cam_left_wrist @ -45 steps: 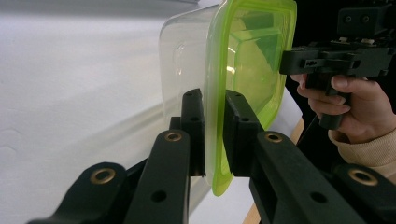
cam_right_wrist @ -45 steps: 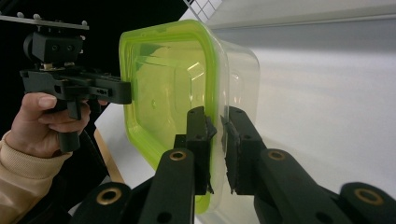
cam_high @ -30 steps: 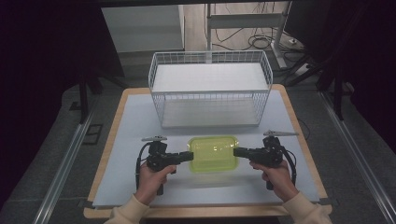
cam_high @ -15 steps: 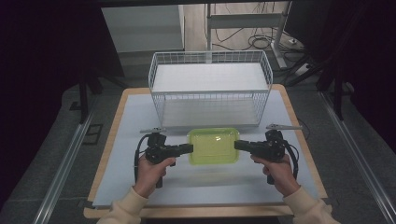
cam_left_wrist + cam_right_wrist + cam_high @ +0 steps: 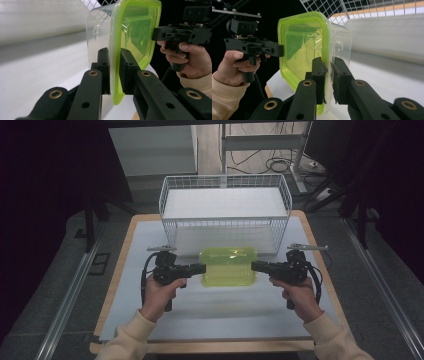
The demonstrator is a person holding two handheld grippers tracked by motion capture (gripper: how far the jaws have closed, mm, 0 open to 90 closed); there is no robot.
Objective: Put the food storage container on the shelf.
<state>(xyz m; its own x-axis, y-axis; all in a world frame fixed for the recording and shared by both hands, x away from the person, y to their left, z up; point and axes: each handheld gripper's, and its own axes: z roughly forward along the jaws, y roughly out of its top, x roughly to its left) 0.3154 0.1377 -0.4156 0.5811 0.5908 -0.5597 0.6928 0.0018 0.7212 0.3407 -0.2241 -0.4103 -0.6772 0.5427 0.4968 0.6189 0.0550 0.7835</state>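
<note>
You hold the container by both ends
Your left gripper (image 5: 199,268) at 9 o'clock and right gripper (image 5: 256,266) at 3 o'clock clamp the green-lidded container (image 5: 228,265), level-handed, beside the wire basket (image 5: 225,227).

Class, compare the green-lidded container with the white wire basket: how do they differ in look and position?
The container has clear walls and a solid lime lid; the wire basket is an open white mesh. The container is much smaller and held between the left claw and right claw; the basket rests on the table behind it. Both are rectangular.
</note>
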